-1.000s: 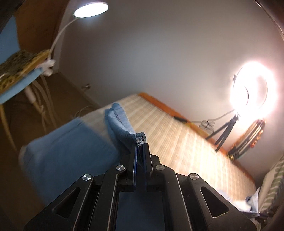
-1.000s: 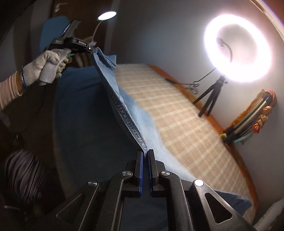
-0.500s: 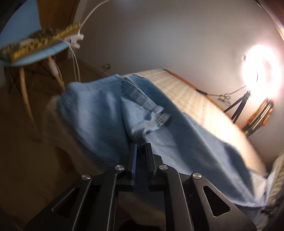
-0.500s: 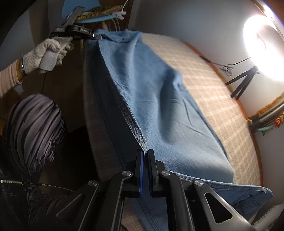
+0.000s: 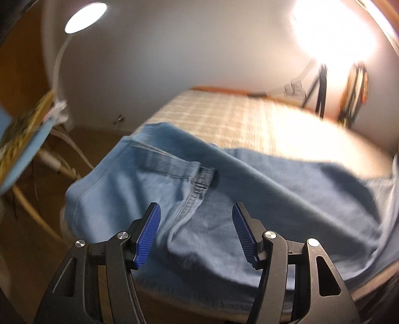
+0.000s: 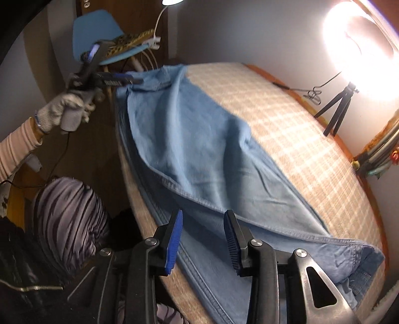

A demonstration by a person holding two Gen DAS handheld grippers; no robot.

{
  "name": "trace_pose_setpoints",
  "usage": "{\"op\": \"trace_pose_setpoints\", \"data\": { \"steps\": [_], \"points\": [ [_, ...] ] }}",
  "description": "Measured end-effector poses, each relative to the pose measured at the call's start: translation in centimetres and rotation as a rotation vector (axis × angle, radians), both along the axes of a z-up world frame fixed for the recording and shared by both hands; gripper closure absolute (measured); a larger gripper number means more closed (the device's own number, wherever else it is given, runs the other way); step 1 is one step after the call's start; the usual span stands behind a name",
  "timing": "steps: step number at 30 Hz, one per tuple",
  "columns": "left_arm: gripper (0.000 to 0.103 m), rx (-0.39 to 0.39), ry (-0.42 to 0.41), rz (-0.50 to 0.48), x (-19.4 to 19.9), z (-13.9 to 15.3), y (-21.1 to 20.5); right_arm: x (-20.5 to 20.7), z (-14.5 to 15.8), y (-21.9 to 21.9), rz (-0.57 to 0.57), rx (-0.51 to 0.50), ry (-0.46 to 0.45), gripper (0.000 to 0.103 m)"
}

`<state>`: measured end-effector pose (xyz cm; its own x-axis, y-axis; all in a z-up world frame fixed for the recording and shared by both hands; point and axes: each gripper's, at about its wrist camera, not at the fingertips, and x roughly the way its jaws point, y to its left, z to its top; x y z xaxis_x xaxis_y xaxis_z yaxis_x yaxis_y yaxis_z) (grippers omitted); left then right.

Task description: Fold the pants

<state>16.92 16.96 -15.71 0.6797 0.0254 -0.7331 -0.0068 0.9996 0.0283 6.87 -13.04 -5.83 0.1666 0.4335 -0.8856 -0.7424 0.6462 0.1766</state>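
Light blue denim pants [image 5: 249, 199] lie flat on a bed with a checked mat [image 5: 237, 117], one layer over the other. My left gripper [image 5: 196, 211] hovers over a seam at one end; its jaws are opening with nothing pressed between the blue pads. In the right wrist view the pants [image 6: 199, 139] stretch along the mat's near edge. My right gripper [image 6: 204, 216] is just above the hemmed long edge, its jaws opening and gripping no cloth. At the far end a gloved hand [image 6: 67, 109] holds the left gripper [image 6: 134, 81].
A blue chair [image 6: 99, 32] with a patterned cushion stands beyond the bed's far end, a desk lamp [image 5: 84, 15] above it. A bright ring light on a tripod [image 6: 336, 112] stands on the bed's far side. A person's striped clothing [image 6: 67, 219] is close on the left.
Both grippers were shut on the pants' raised edge. They came down to the mat and opened, and the edge now lies on the layer beneath.
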Motion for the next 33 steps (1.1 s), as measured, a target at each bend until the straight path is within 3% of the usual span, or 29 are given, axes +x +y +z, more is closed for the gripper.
{"op": "trace_pose_setpoints", "data": {
  "steps": [5,7,9,11,14,19,25,31,33],
  "points": [
    [0.044,0.133,0.068,-0.036,2.5,-2.7,-0.7,0.5,0.7,0.4,-0.049,0.051,-0.008,0.067],
    [0.044,0.134,0.081,-0.017,3.0,-3.6,-0.2,1.0,1.1,0.6,-0.072,0.071,-0.018,0.067],
    [0.046,0.074,0.063,0.002,3.0,-3.9,0.7,1.6,1.4,0.9,-0.090,0.095,-0.023,0.067],
    [0.078,0.018,0.045,0.025,3.2,-4.1,1.7,2.3,1.7,1.2,-0.106,0.109,-0.027,0.067],
    [0.094,-0.080,0.015,0.050,3.0,-3.9,3.1,3.4,2.0,2.0,-0.116,0.112,-0.043,0.067],
    [0.098,-0.299,-0.088,0.196,0.3,-2.6,7.2,5.6,2.4,4.1,-0.118,0.124,-0.061,0.067],
    [0.099,-0.406,-0.187,0.360,-3.8,-2.7,11.7,9.1,2.3,8.6,-0.063,0.144,-0.064,0.067],
    [0.099,-0.502,-0.191,0.343,-4.7,-3.8,13.7,14.1,1.1,15.4,0.007,0.206,0.003,0.067],
    [0.094,-0.556,-0.204,0.350,-4.9,-4.0,14.3,16.2,0.4,18.4,0.028,0.221,0.028,0.067]
  ]
}}
